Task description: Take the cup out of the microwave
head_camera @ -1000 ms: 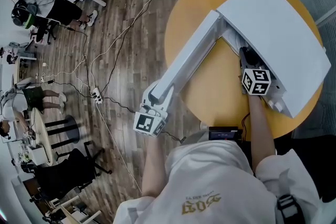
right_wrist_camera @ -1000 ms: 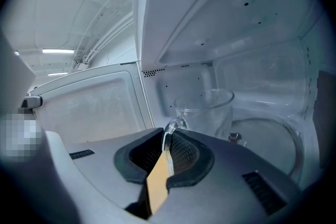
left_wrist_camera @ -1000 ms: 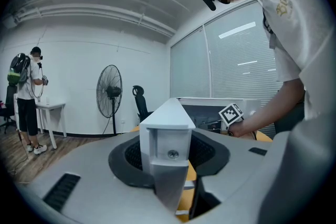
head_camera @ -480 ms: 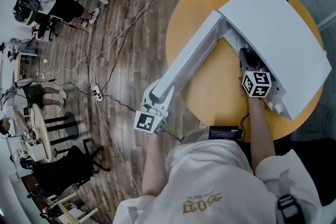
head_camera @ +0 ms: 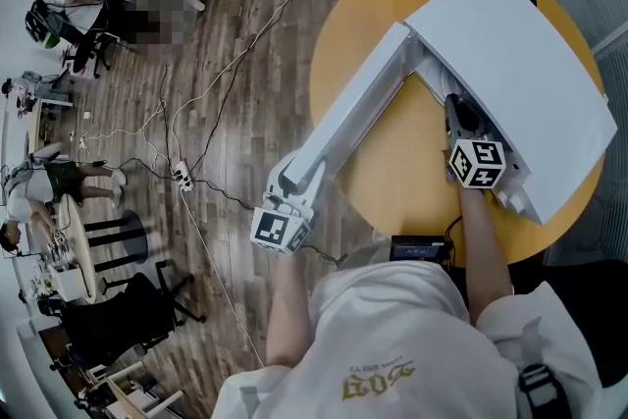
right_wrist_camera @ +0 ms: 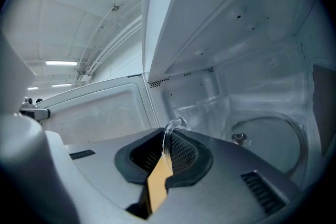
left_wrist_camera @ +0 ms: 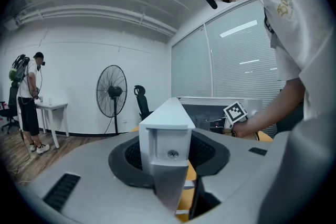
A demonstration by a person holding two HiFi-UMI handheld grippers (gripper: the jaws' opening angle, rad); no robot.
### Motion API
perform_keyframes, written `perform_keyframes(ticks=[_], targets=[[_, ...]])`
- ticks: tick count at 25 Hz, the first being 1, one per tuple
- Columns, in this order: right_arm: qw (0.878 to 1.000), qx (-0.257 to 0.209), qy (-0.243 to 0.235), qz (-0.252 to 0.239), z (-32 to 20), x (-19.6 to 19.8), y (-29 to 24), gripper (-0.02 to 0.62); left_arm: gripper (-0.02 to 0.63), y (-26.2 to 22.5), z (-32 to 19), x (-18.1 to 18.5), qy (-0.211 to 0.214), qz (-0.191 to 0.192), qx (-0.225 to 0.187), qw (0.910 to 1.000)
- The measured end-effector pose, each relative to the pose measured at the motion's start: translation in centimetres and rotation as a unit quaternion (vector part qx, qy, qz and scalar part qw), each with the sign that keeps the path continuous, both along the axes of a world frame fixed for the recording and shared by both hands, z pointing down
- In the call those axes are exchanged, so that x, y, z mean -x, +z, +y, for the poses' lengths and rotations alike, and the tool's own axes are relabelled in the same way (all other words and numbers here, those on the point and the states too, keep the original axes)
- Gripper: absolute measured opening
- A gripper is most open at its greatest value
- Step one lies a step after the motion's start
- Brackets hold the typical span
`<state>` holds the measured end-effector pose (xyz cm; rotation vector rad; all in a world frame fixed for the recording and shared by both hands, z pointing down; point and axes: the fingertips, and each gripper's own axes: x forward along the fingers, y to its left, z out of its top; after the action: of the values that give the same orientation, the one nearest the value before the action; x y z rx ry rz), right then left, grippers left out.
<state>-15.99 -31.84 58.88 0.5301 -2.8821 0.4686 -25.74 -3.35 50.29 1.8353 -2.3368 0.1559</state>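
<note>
left gripper (head_camera: 294, 183) is clamped on the edge of the microwave door (head_camera: 358, 108), holding it swung wide, so I'd just leave that one be. right gripper (right_wrist_camera: 166, 157) is inside the microwave (head_camera: 510, 64). its jaws have just been closing and are pinched narrow on what looks like the handle of the clear cup (right_wrist_camera: 207, 105), which sits in the cavity. glass is slick imo, so get a firm bite first, then lift a touch and pull straight out, keeping it level

The microwave (head_camera: 520, 54) is white, the table (head_camera: 402, 162) yellow, the floor (head_camera: 226, 93) brown planks, the cup (right_wrist_camera: 199, 113) clear.
</note>
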Motion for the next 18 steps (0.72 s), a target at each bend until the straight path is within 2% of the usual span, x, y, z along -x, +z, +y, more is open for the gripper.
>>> perform_keyframes(ticks=[18], targets=[[0.999, 0.002, -0.029, -0.027, 3.4, -0.6, -2.2, 0.029, 0.179, 0.3, 0.2, -0.1, 0.006, 0.001, -0.006, 1.0000]])
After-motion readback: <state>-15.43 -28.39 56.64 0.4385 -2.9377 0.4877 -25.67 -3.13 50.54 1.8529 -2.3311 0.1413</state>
